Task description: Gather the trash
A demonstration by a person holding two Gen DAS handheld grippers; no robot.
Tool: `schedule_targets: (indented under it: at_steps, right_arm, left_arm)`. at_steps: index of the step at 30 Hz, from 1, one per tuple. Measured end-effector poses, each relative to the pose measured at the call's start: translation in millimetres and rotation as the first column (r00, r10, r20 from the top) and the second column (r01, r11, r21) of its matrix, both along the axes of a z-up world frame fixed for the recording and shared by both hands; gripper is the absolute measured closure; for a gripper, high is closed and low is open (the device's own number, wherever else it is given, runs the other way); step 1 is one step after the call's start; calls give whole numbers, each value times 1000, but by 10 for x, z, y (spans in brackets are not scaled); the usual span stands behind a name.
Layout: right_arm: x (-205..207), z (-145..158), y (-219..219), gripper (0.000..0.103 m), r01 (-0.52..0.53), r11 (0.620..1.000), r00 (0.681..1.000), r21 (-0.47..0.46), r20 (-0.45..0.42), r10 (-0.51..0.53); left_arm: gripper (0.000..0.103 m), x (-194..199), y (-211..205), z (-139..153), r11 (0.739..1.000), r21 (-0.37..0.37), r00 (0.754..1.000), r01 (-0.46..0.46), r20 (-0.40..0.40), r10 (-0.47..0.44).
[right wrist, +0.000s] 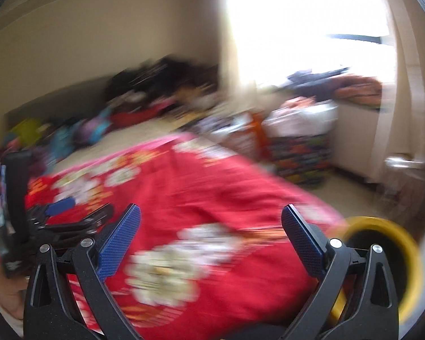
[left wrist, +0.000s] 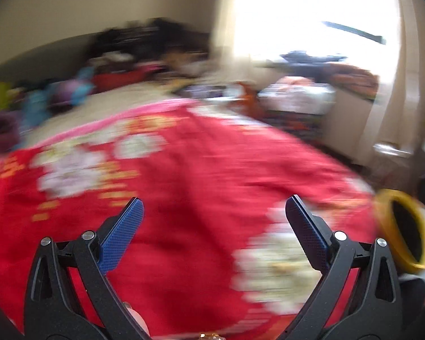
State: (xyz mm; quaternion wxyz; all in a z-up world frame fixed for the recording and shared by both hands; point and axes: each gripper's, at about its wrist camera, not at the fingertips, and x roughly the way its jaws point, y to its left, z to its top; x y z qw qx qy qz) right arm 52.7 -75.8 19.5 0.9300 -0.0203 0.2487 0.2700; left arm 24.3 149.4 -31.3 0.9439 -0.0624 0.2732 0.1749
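Red flowered blanket (left wrist: pixel 184 184) is filling both blurred views as I am searching for trash, none identifiable yet. Left tongs (left wrist: pixel 214 209) and right tongs (right wrist: pixel 211 216) are gaping empty; yellow-rimmed bin (right wrist: pixel 382 226) is waiting bedside.

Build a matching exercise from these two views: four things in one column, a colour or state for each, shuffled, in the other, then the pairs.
Things:
1. blanket
2. bin
3. left gripper
4. window

Descriptions:
A. yellow rim, dark inside
B. open, nothing between its fingers
C. red with pale flowers
D. glaring white

Pairs: 1-C, 2-A, 3-B, 4-D
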Motion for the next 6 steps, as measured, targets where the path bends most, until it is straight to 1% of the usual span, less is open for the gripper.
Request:
schedule_targets:
  at_steps: [1,2,3,4,5,6]
  right_arm:
    - [100,-73,340,6,-75,997,995,-3,-64,75]
    - [186,-140,632,6,-125,992,986,-6,-116,123]
    - [294,-299,1075,6,-198,980,961,4,-198,195]
    - [341,-400,1342,6,-236,972,943,-1,-243,229]
    - [398,-583,1734,6,-290,957,916,-19,-297,271]
    - [428,-764,2039,6,-344,939,886,-30,-340,314]
  left_arm:
    - [11,-43,200,-50,998,18,998,-66,-24,66]
    - [11,-119,502,-143,986,39,984,-164,-58,167]
    - [11,-186,728,-211,973,38,971,-228,-70,230]
    - [11,-273,991,-305,953,31,949,-301,-92,302]
    - [11,-348,1253,-428,924,31,915,-381,-134,382]
    - [11,-407,1482,-557,898,22,883,-439,-174,436]
